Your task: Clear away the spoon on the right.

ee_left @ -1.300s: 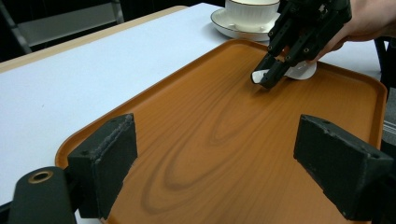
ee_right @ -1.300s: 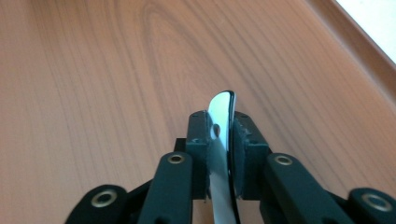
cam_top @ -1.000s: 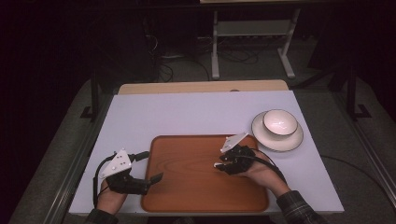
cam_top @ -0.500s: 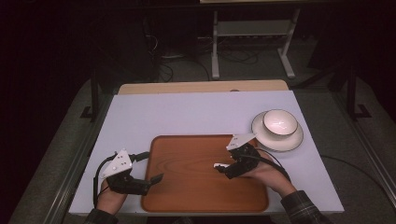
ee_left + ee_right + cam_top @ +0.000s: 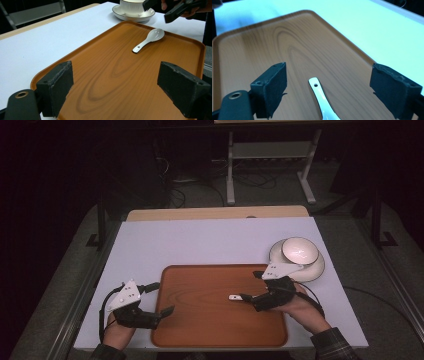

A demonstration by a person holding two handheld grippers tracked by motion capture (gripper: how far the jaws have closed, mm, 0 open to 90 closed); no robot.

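Dark room, metal stand legs and loose cables on the floor behind the table (image 5: 210, 237), which has a white top with a light wood strip along its far edge.

Spoon (image 5: 149, 39): white ceramic, lying flat on the brown wood-grain tray (image 5: 200, 320), right of the tray's middle in the high view, well inside the rim. Handle end with its small hole points toward the tray's centre, bowl end toward the right gripper (image 5: 248, 297). Nothing touches the spoon.

Right gripper: jaws have just been opening and now stand wide apart, released. In the right gripper view the spoon handle lies on the tray between and below the two black pads (image 5: 274, 85), clear of both. In the left gripper view this gripper hangs above the tray's far right corner, off the surface, with the spoon resting on the wood on its own.

Left gripper (image 5: 165, 312): also open, nothing in it. Its jaws reach over the tray's near-left edge; the left gripper view shows bare wood grain between the pads, with the spoon well ahead of them.

White bowl (image 5: 299, 253) sits on a white saucer (image 5: 316, 270) on the table, just off the tray's far right corner, close behind the right hand (image 5: 300, 307).
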